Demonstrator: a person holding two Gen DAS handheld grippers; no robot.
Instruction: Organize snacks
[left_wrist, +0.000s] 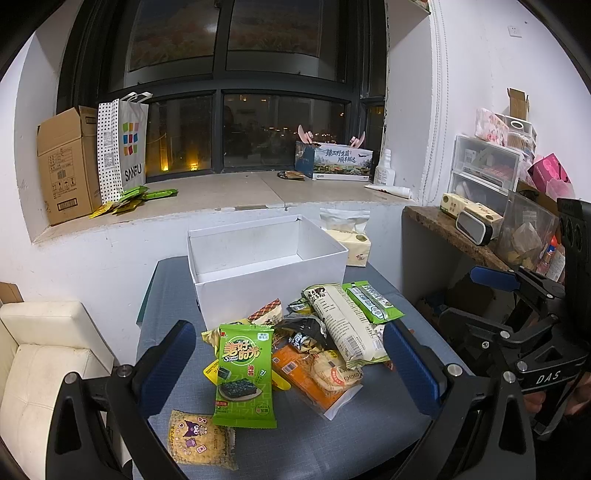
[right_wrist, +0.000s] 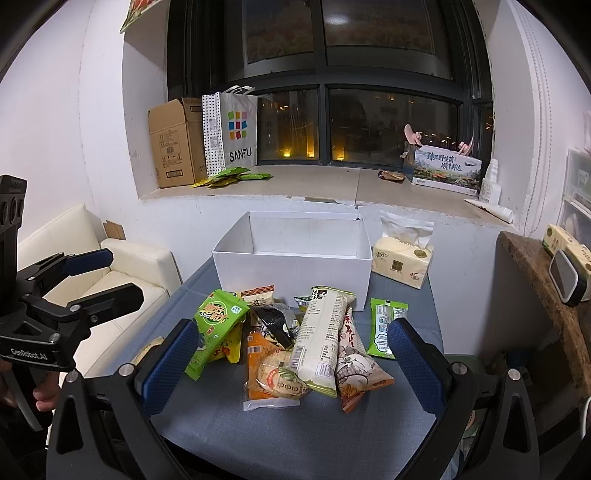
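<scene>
A pile of snack packets lies on a blue-grey table (left_wrist: 332, 443) in front of an empty white box (left_wrist: 266, 254), also in the right wrist view (right_wrist: 295, 266). The pile includes a green seaweed packet (left_wrist: 245, 376), a long white packet (left_wrist: 347, 325), an orange packet (left_wrist: 310, 380) and a yellow cartoon packet (left_wrist: 201, 441) lying apart. My left gripper (left_wrist: 288, 369) is open above the pile's near side. My right gripper (right_wrist: 291, 362) is open over the pile, with the white packet (right_wrist: 321, 339) between its fingers' span.
A tissue pack (right_wrist: 402, 262) sits right of the box. A white sofa (right_wrist: 110, 273) stands left of the table, a stone counter (right_wrist: 546, 291) with clutter to the right. The windowsill behind holds a cardboard box (left_wrist: 66, 162), a SANFU bag (left_wrist: 123, 147) and green packets (left_wrist: 136, 197).
</scene>
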